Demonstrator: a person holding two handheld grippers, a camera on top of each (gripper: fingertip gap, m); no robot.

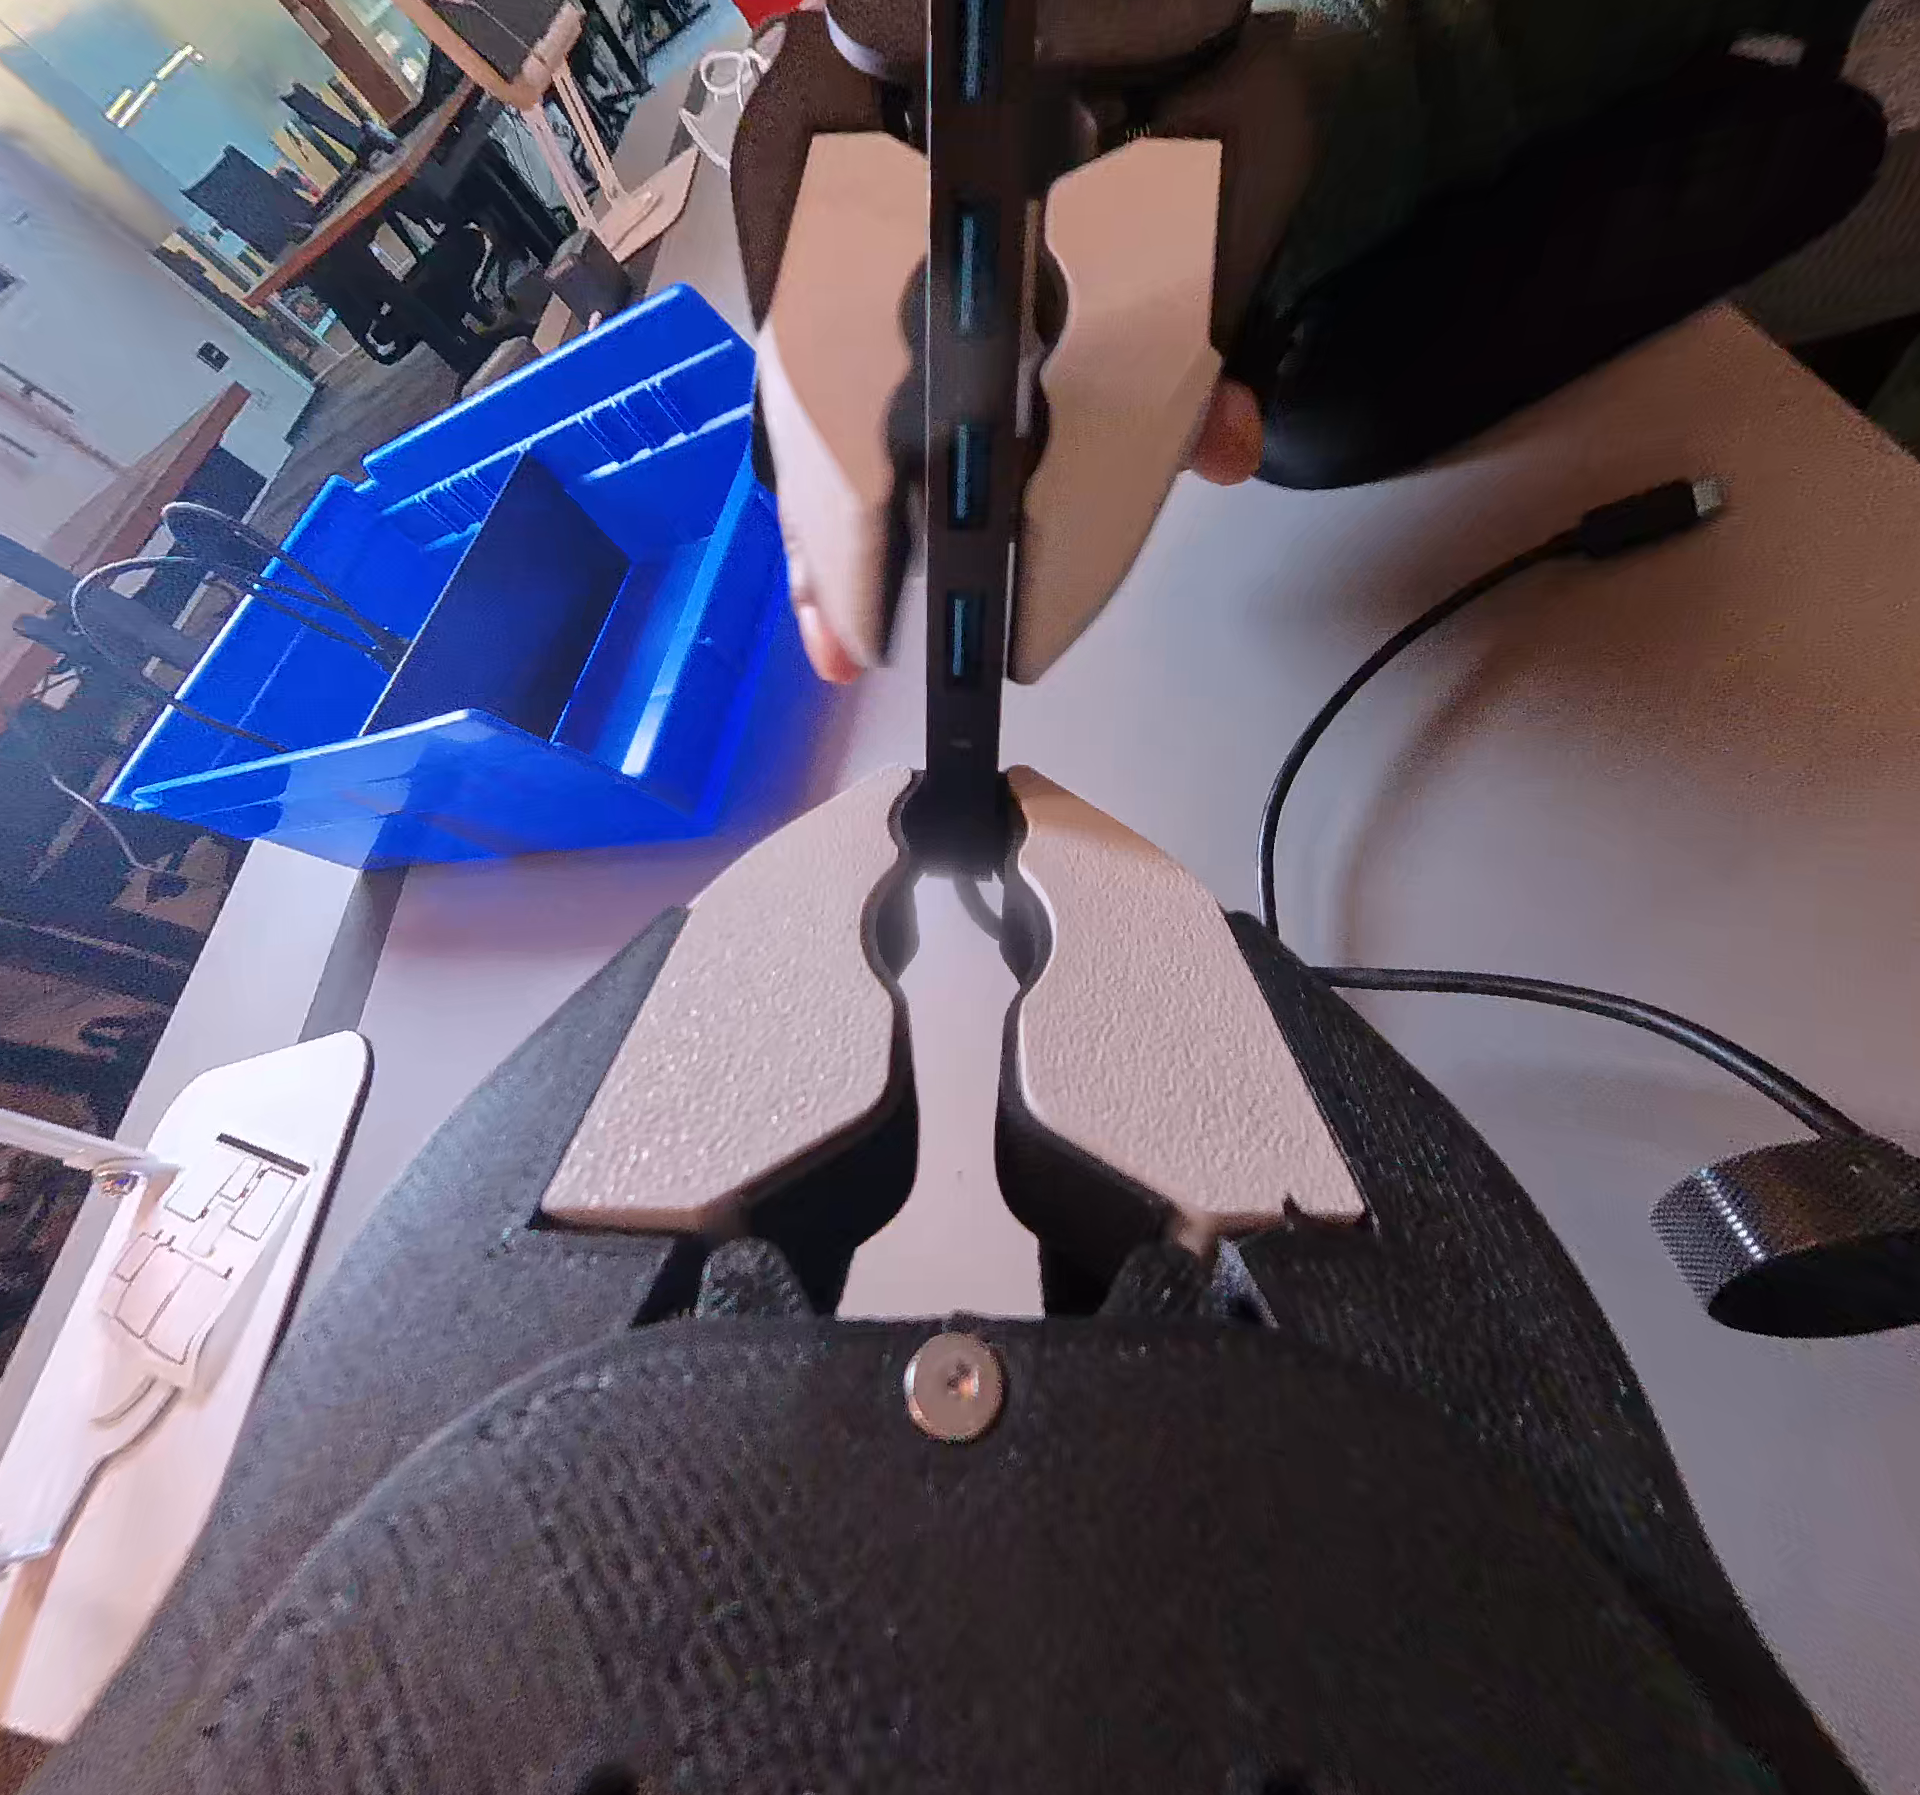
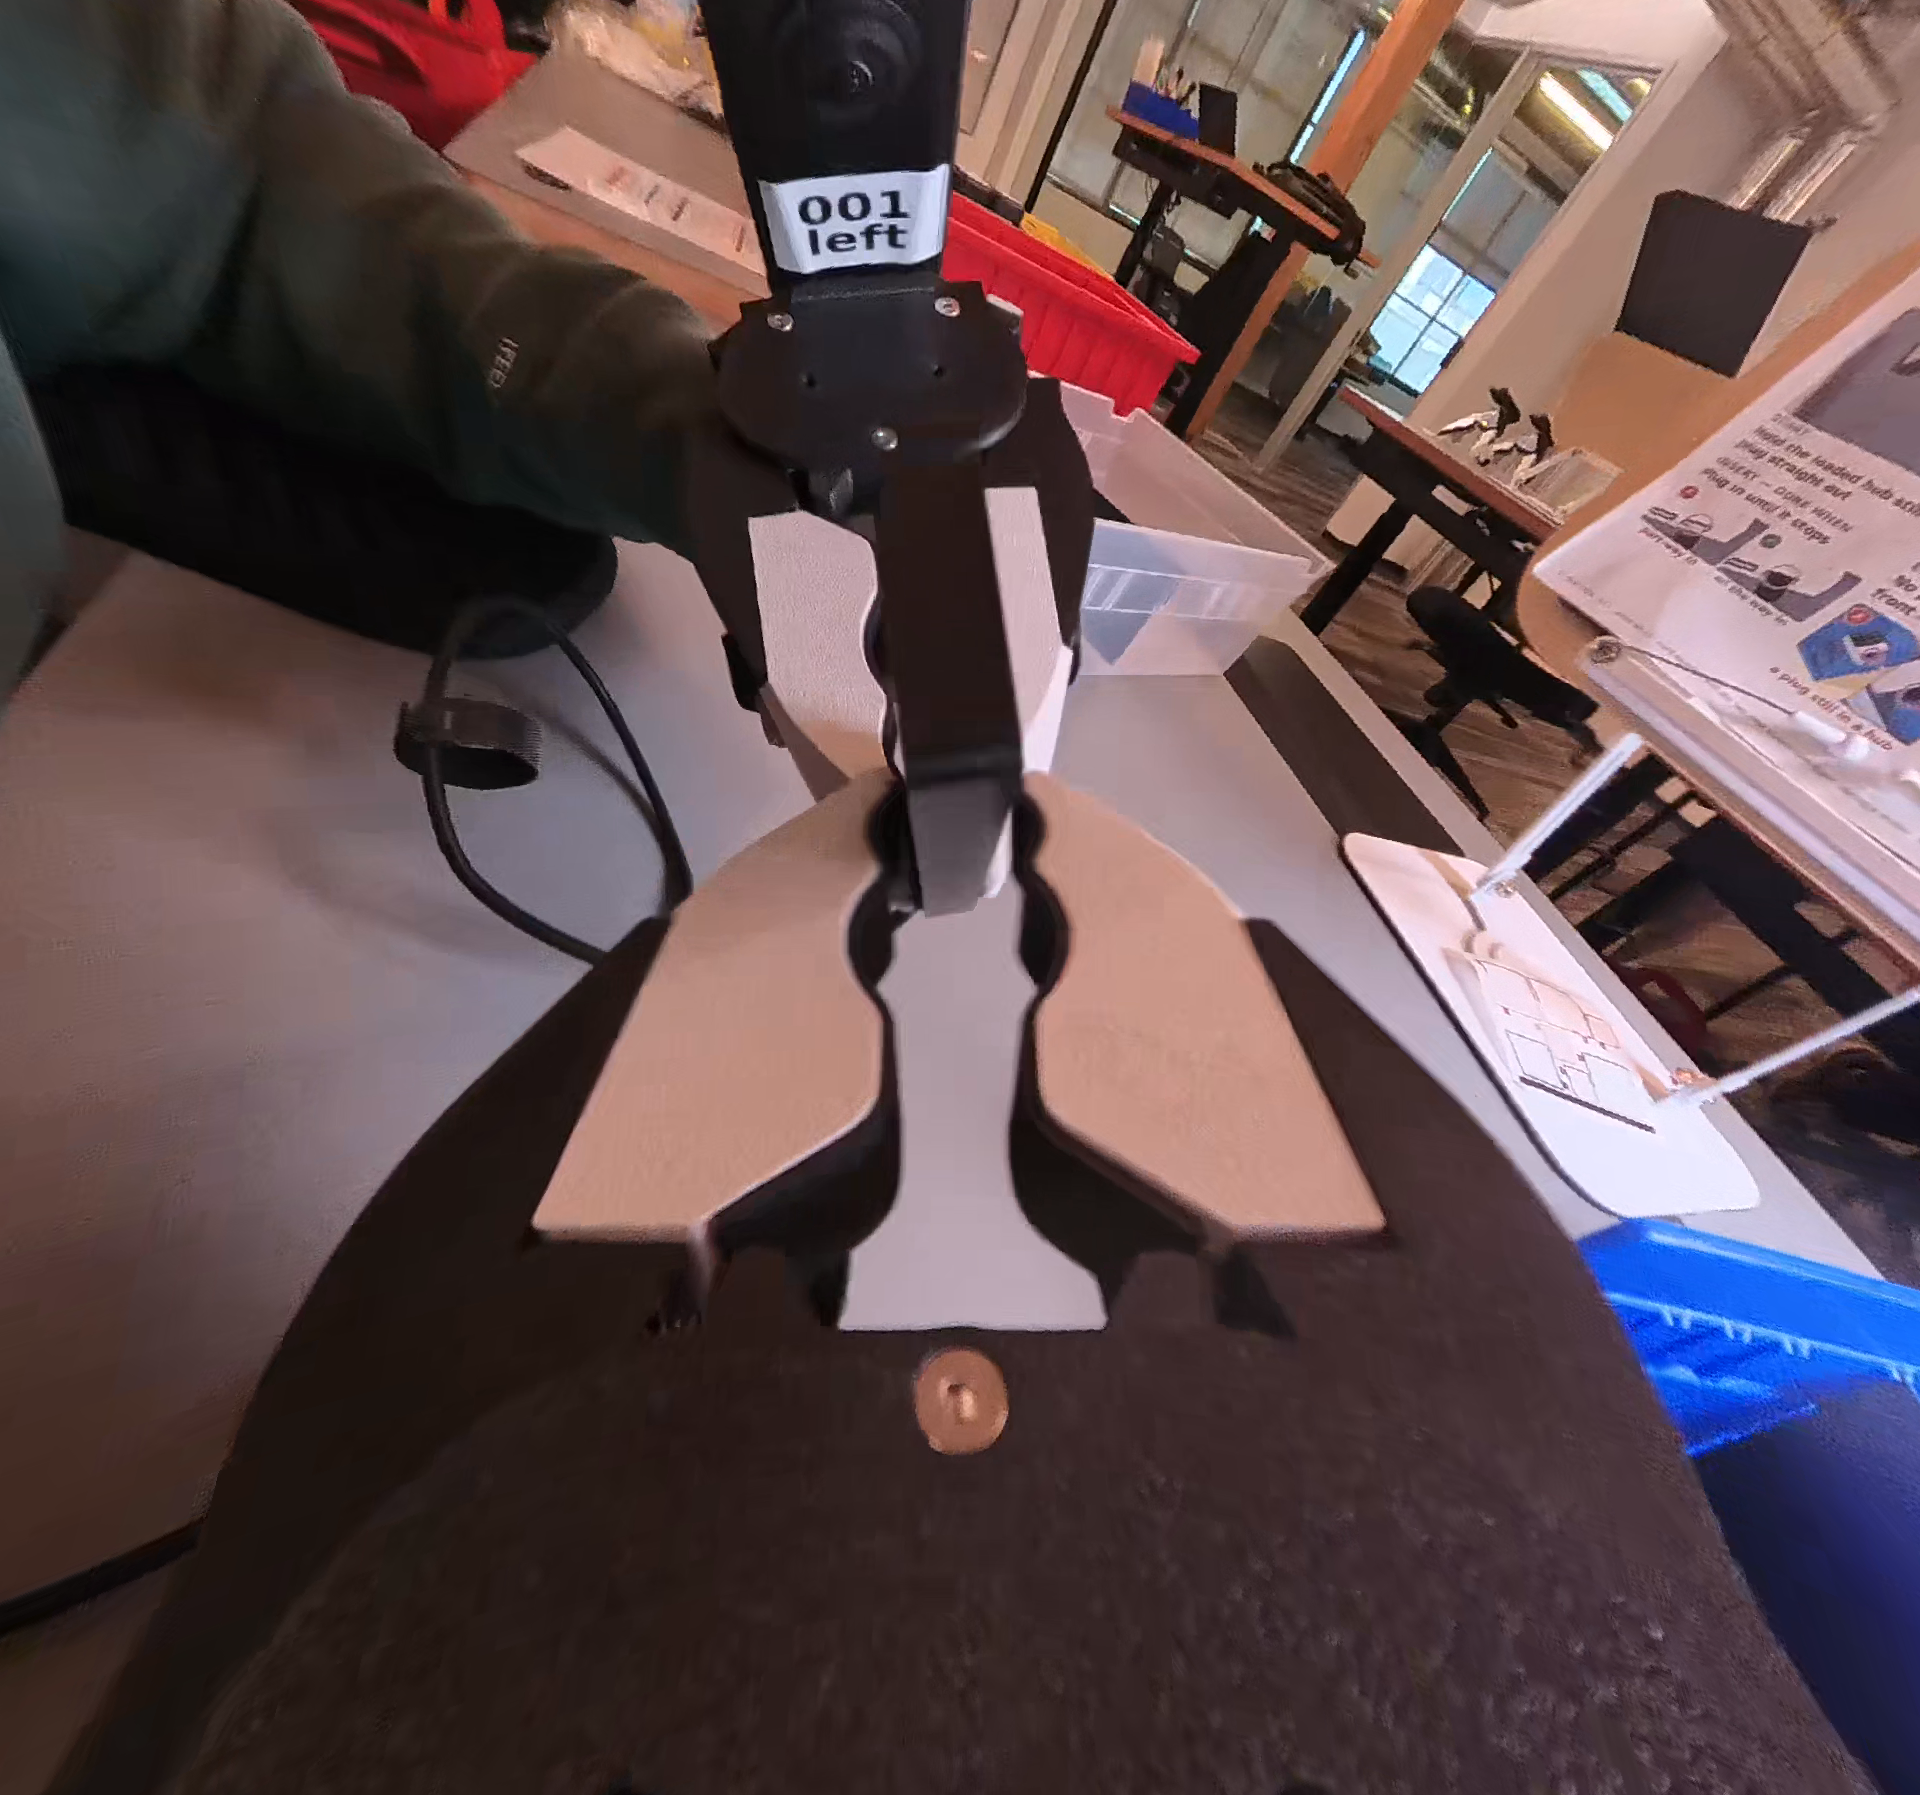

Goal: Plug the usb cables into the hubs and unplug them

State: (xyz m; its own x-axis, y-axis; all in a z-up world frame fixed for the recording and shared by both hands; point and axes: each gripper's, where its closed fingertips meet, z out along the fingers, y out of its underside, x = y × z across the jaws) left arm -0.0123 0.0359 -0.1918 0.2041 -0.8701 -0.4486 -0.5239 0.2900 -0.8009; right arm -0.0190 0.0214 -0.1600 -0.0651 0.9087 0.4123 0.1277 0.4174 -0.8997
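Left gripper (image 1: 958, 815) is clamped on the near end of the black USB hub (image 1: 966, 457), four blue ports facing the camera. The hub stands on edge above the grey table (image 1: 1455, 810). At the hub's far end the right gripper (image 2: 951, 846) pinches it too, fingertips closed on the end block. The hub's black cable (image 1: 1340, 706) loops over the table to a loose plug (image 1: 1652, 519). Beside it lies a dark cable strap (image 1: 1787, 1236). A blue bin (image 1: 499, 623) sits off to the left, a white stand base (image 1: 156, 1330) nearer.
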